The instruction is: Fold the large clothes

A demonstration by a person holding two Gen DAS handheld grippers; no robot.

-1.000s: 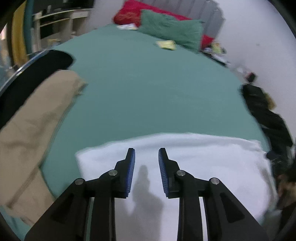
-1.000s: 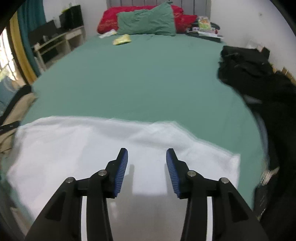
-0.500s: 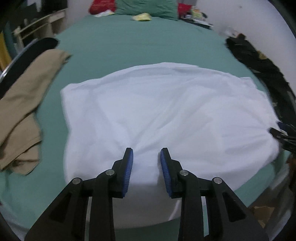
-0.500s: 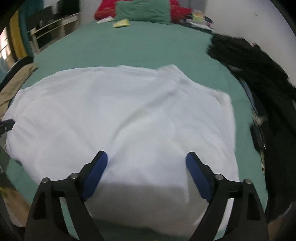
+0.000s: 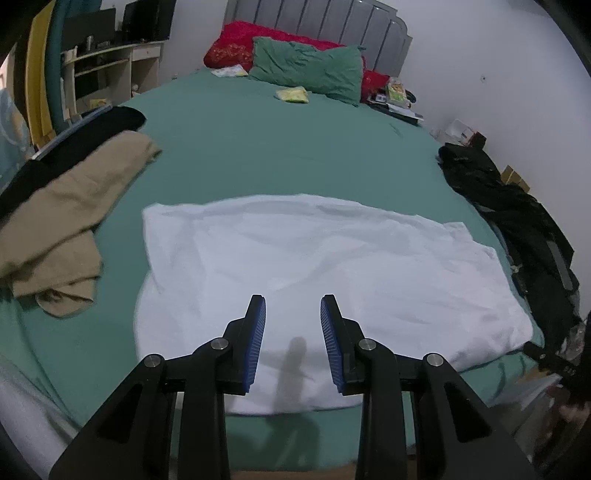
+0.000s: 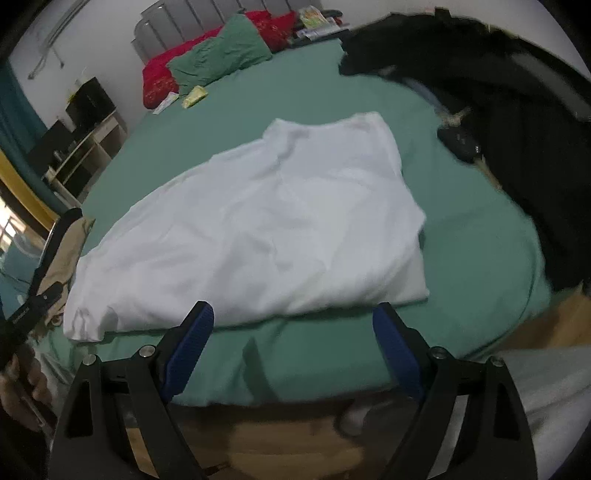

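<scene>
white garment [image 5: 314, 258]: lay flat on green bed [image 5: 277, 147], near edge
left gripper [image 5: 293, 339]: part open, held nothing
right gripper [image 6: 291, 347]: wide open, empty
black pile [image 6: 517, 129]: 2 o'clock, blurry, cut off

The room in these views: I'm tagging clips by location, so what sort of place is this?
Most likely a home bedroom: a wide bed with a green sheet, pillows against a padded headboard, and a desk beside it.

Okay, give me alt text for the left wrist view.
A white garment lies spread on a green bed, with the left hand-held gripper open and empty above its near edge. Tan clothing lies left, black clothing right.
</scene>
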